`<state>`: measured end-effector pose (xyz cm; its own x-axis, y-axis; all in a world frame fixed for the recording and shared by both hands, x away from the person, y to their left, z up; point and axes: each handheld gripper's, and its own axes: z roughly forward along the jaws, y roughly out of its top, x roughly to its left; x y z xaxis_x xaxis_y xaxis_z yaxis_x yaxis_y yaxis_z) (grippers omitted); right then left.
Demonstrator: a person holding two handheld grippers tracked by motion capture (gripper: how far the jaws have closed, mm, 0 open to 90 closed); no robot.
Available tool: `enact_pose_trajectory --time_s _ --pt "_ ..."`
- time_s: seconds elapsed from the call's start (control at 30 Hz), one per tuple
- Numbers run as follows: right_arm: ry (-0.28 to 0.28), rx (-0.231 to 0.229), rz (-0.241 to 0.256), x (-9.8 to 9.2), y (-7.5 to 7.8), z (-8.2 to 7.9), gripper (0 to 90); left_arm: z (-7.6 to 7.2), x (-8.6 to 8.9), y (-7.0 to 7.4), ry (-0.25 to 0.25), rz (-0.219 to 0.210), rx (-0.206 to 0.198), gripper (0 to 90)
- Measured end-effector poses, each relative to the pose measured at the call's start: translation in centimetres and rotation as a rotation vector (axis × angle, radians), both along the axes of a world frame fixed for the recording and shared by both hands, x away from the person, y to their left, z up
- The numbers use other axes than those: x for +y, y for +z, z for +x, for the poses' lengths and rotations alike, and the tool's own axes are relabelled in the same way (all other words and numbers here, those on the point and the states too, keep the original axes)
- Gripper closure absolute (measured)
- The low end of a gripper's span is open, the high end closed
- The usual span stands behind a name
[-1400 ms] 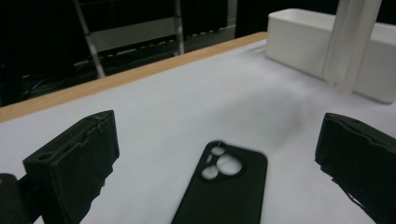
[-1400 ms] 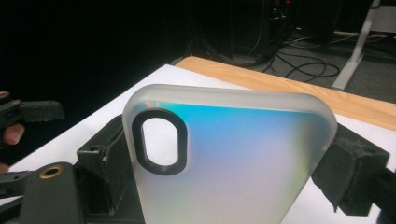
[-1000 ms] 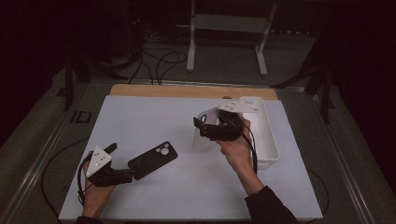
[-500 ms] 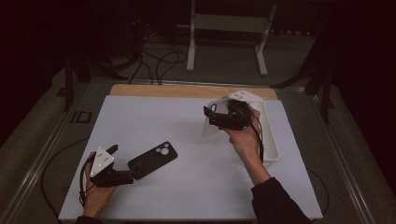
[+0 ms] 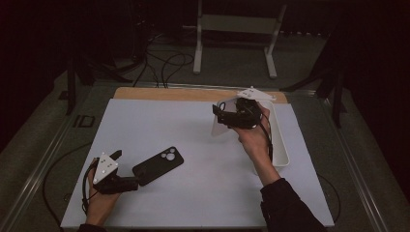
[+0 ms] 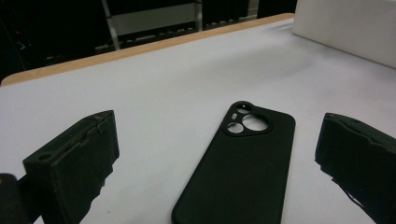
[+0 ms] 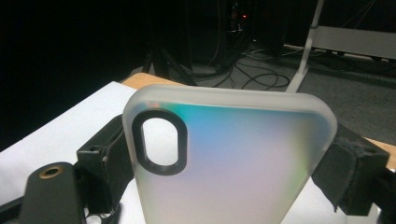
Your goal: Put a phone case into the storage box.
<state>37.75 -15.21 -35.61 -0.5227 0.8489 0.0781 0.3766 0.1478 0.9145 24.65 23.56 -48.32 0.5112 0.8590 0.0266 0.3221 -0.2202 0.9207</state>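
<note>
- Since the earlier frames, the translucent case (image 5: 218, 124) has been carried up and back by the right gripper (image 5: 227, 117), to beside the white tray (image 5: 282, 155).
- Case pinched edge-on between the right fingers (image 7: 355, 175); hand raised off the counter (image 5: 203, 203).
- Left gripper (image 5: 129, 183) rested low, fingers (image 6: 77, 161) spread either side of the black case (image 5: 158, 165), flat on the counter.

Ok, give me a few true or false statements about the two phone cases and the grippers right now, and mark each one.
1. The right gripper holds a frosted translucent case between its jaws. True.
2. The black case is lifted off the table. False: it lies flat on the white table sheet.
3. The left gripper has its jaws apart on either side of the black case. True.
4. The white tray sits at the table's left edge. False: it is on the right.
</note>
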Motion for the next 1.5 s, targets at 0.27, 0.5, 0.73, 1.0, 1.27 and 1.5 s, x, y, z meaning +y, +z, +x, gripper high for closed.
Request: enact_pose_trajectory --time_s 0.27,0.5,0.73,1.0,1.27,1.5 --pt "-0.011 -0.004 -0.009 -0.2 0.0 1.0 16.3 0.0 0.0 0.0 0.002 -0.002 -0.004 0.1" --pt "-0.031 -0.001 -0.007 -0.4 0.1 2.0 16.4 -0.1 0.1 0.0 0.003 -0.001 -0.006 0.1" --pt "-0.044 -0.004 -0.030 -0.7 0.4 3.1 16.4 -0.1 0.0 0.0 0.006 0.008 -0.006 0.1" --pt "-0.067 -0.021 -0.047 -1.3 0.6 4.2 16.4 -0.1 -0.1 0.0 0.005 0.010 -0.006 0.1" --pt "-0.106 -0.021 -0.048 -1.7 0.6 5.7 16.4 -0.1 0.0 0.0 0.007 0.009 -0.007 0.1" --pt "-0.139 -0.019 -0.046 -2.3 0.6 6.6 16.4 -0.1 0.0 0.0 0.009 0.009 -0.007 0.1"
